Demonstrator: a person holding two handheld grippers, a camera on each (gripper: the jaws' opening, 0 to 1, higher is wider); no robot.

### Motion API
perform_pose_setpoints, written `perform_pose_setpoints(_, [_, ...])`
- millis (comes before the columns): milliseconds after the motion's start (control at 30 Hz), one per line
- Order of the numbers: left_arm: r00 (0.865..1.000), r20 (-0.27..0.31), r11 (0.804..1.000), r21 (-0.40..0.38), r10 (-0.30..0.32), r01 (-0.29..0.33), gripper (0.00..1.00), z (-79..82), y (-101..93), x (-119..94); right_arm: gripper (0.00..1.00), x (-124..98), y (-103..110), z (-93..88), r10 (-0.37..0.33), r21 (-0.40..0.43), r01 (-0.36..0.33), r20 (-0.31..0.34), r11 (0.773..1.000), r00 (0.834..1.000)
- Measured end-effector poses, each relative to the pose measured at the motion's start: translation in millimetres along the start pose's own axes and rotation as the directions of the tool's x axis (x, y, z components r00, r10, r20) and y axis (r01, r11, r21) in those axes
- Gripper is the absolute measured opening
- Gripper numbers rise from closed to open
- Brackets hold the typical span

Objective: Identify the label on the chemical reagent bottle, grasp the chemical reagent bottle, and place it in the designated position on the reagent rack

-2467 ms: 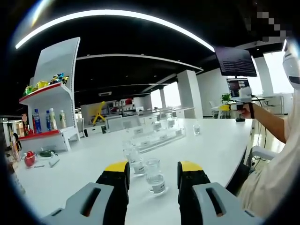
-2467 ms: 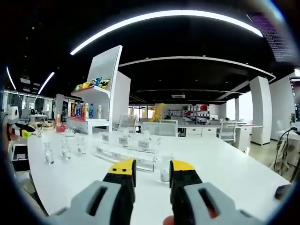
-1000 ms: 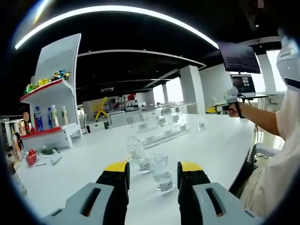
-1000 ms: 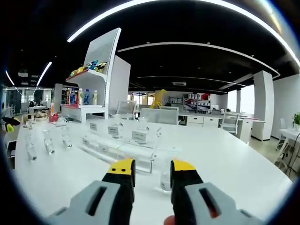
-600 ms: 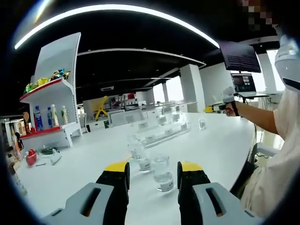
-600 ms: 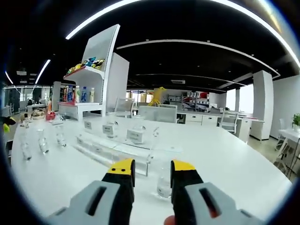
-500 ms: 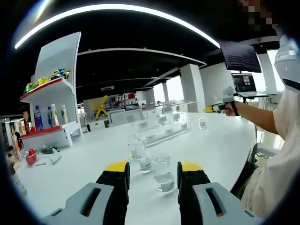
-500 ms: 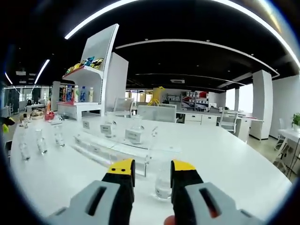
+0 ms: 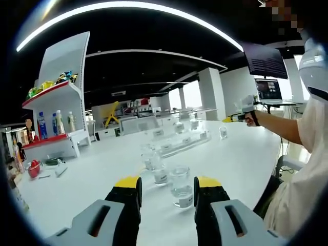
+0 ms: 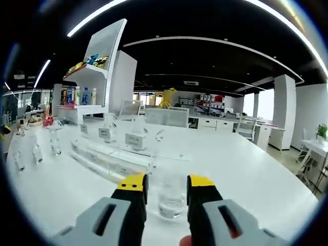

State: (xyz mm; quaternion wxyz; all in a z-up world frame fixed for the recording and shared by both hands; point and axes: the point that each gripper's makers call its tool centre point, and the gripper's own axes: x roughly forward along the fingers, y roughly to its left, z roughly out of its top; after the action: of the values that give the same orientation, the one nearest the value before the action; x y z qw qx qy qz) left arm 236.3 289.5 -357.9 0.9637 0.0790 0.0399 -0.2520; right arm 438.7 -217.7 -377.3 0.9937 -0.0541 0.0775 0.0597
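Observation:
A clear glass reagent bottle (image 10: 170, 197) with a label stands on the white table (image 10: 246, 174), just ahead of my right gripper (image 10: 166, 182) and in line with the gap between its open jaws. The clear acrylic reagent rack (image 10: 115, 156) with label cards stretches behind it to the left. In the left gripper view, another small clear bottle (image 9: 182, 187) stands right in front of my open left gripper (image 9: 167, 183), with two more bottles (image 9: 158, 173) behind it. The rack (image 9: 179, 144) lies further back. A person's hand holds the right gripper (image 9: 237, 117) beside a lone bottle (image 9: 223, 132).
A white display shelf (image 9: 54, 97) with drinks and snacks stands at the table's far left end. A red object (image 9: 34, 169) and small tools lie near it. Three bottles (image 10: 37, 152) stand left of the rack. The person's arm and body (image 9: 302, 169) are at the right.
The right gripper has moved forward to the lone bottle, which now stands close before its jaw tips. The left gripper has edged slightly nearer its bottle. Both grippers stay open.

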Motion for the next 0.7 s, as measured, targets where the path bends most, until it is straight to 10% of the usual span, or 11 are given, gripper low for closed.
perform_pose_setpoints(700, [1.0,-0.009,1.0,0.008,-0.01,0.01,0.41,-3.9,-1.3,-1.4,0.31,15.1,-2.6,-26.8,-0.011,-0.009,0.01,-0.065,1.0,0.998])
